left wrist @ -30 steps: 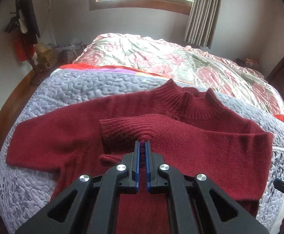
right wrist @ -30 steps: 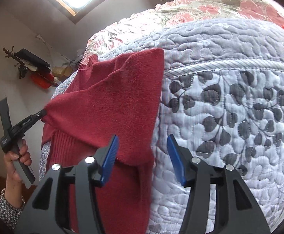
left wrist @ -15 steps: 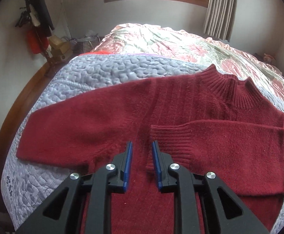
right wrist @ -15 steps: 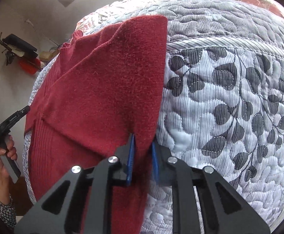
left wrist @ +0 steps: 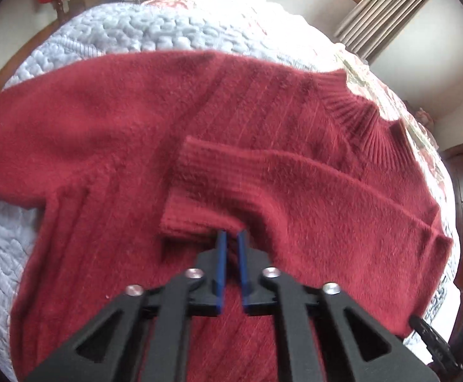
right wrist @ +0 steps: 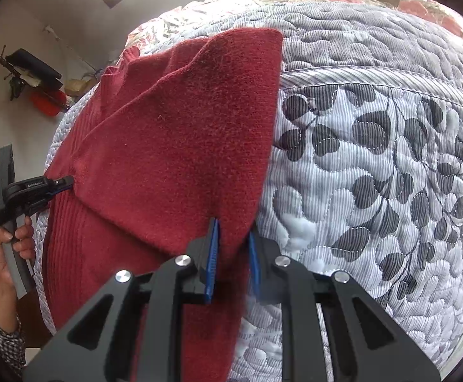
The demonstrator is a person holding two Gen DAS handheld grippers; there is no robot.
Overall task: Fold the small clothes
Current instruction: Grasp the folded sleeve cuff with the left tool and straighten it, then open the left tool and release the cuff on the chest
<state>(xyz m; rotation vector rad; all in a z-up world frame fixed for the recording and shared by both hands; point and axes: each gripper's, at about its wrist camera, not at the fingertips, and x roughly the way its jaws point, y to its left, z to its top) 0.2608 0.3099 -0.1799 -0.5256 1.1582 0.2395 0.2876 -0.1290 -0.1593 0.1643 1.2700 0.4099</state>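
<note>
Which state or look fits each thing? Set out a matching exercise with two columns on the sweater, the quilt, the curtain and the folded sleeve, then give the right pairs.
Things:
1. sweater
2. quilt
3. curtain
4. folded sleeve

Descriptions:
A. hangs in pleats by the window
B. grey with dark leaf print
C. dark red, spread on the bed
D. lies across the chest, pinched near its cuff by the left gripper

Pairs: 1-C, 2-B, 3-A, 4-D

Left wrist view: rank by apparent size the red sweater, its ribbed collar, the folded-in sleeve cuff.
1. Red sweater, fills most of the view.
2. Ribbed collar and sleeve cuff look alike; the cuff is nearer the camera, so unranked.
</note>
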